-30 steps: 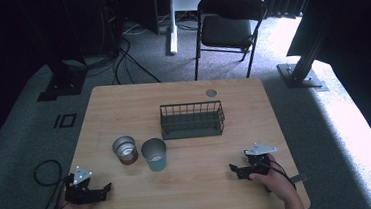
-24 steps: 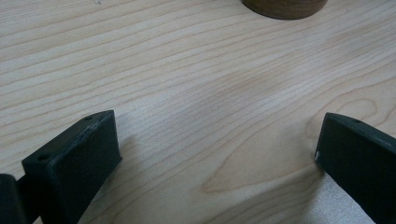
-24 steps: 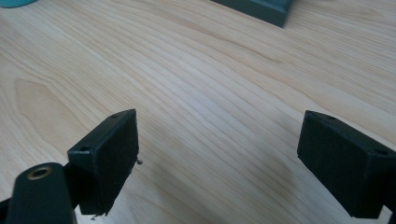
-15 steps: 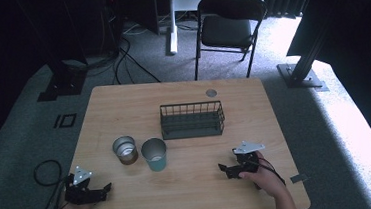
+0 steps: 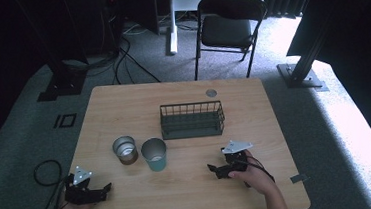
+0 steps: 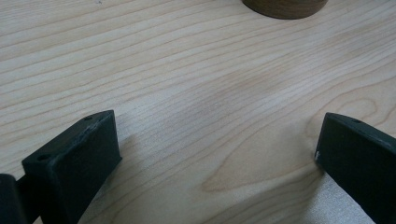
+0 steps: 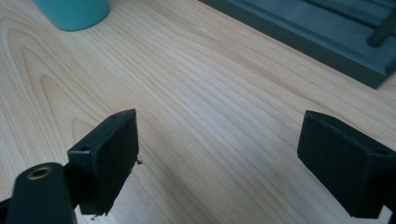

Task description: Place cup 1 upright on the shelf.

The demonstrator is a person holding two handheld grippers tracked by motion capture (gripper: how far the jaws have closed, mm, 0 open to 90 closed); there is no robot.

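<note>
Since 1 second ago, right hand-held gripper point(image 5: 220, 170) slid left toward the teal cup point(image 5: 155, 154), jaws wide for grasping; left hand-held gripper point(image 5: 100, 190) rests wide.

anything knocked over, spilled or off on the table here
Nothing stands out. The teal cup and the metal cup stand upright beside each other, the wire basket sits square, and the wooden table looks dry.
</note>
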